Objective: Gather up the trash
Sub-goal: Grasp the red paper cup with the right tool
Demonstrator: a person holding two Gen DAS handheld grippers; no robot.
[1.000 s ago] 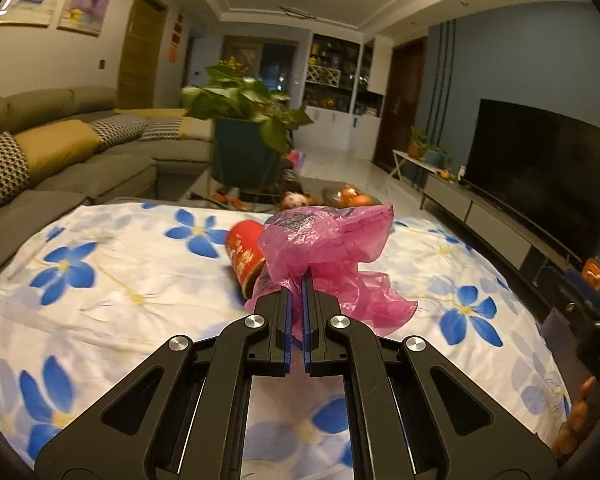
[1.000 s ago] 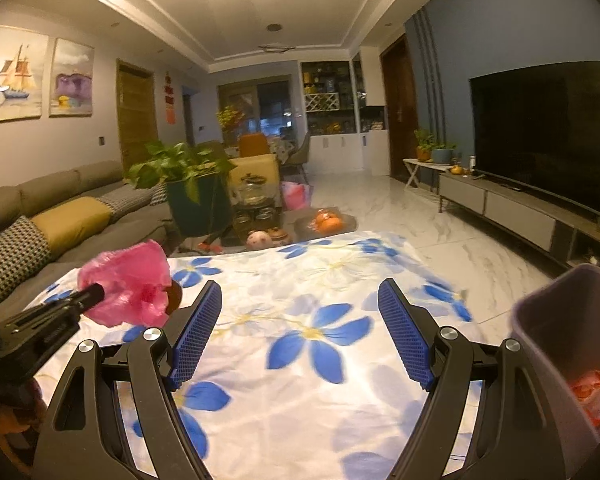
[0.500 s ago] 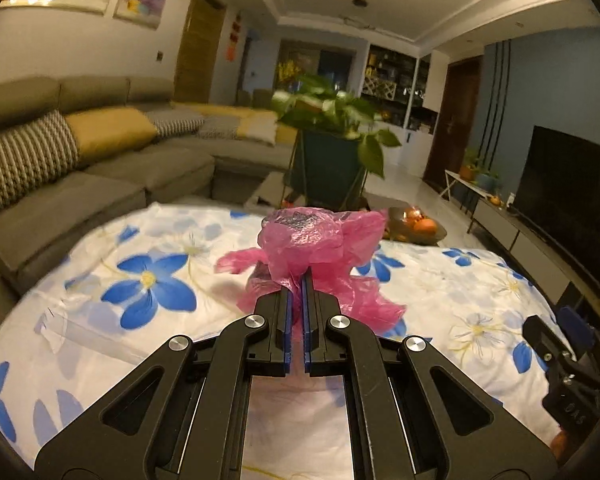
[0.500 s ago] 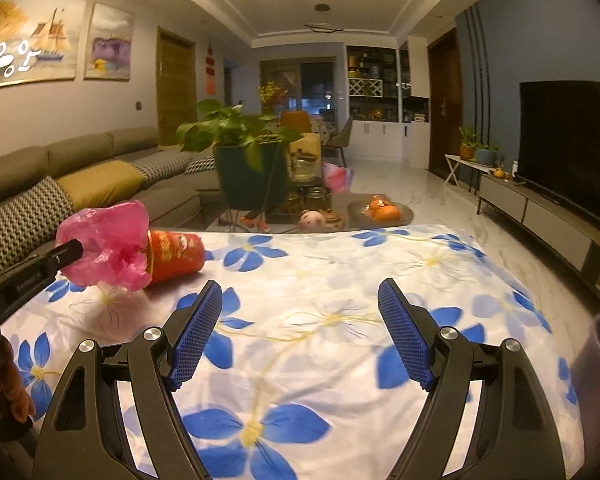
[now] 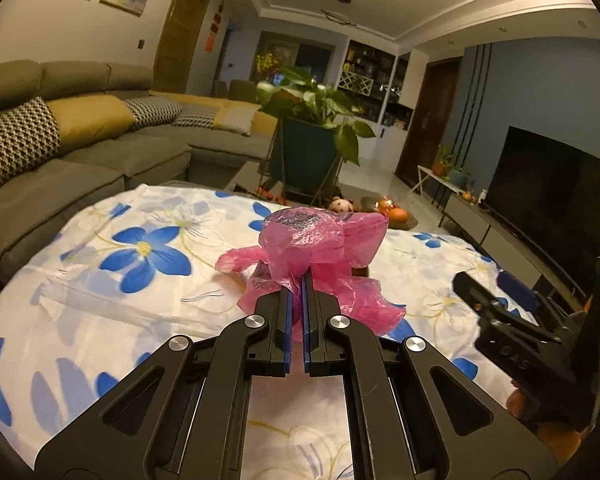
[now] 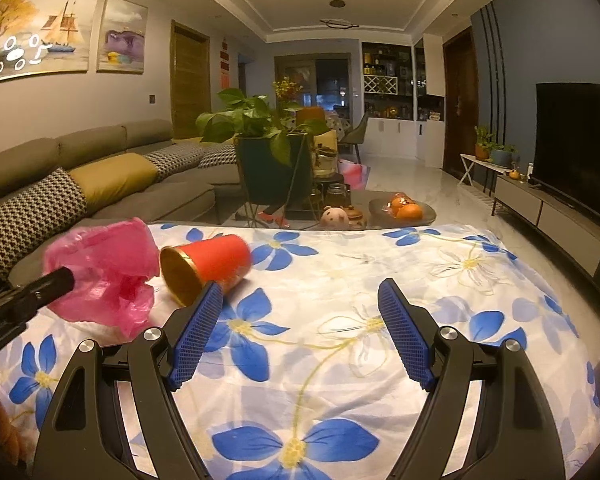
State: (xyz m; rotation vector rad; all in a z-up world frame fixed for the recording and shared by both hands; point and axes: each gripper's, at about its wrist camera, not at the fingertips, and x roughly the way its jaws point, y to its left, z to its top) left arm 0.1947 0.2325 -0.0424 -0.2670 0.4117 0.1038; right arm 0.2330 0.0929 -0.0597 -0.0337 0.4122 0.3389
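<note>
My left gripper (image 5: 296, 280) is shut on a crumpled pink plastic bag (image 5: 320, 248) and holds it above the flowered tablecloth (image 5: 120, 280). The bag also shows in the right wrist view (image 6: 104, 276), on the left gripper (image 6: 62, 280) at the far left. A red paper cup (image 6: 208, 264) with a gold inside lies on its side on the cloth, just right of the bag. My right gripper (image 6: 300, 312) is open and empty above the cloth; its left finger (image 6: 198, 332) is close in front of the cup. It also shows in the left wrist view (image 5: 496, 316).
A grey sofa (image 6: 100, 184) with cushions runs along the left. A potted plant (image 6: 268, 152) and a low table with a fruit dish (image 6: 404, 212) stand beyond the table. A TV (image 6: 576, 148) and its cabinet are at the right.
Both grippers have swung further left. The red cup, far off a second ago, now lies just in front of my right gripper's left finger. The left gripper still holds the bag.
</note>
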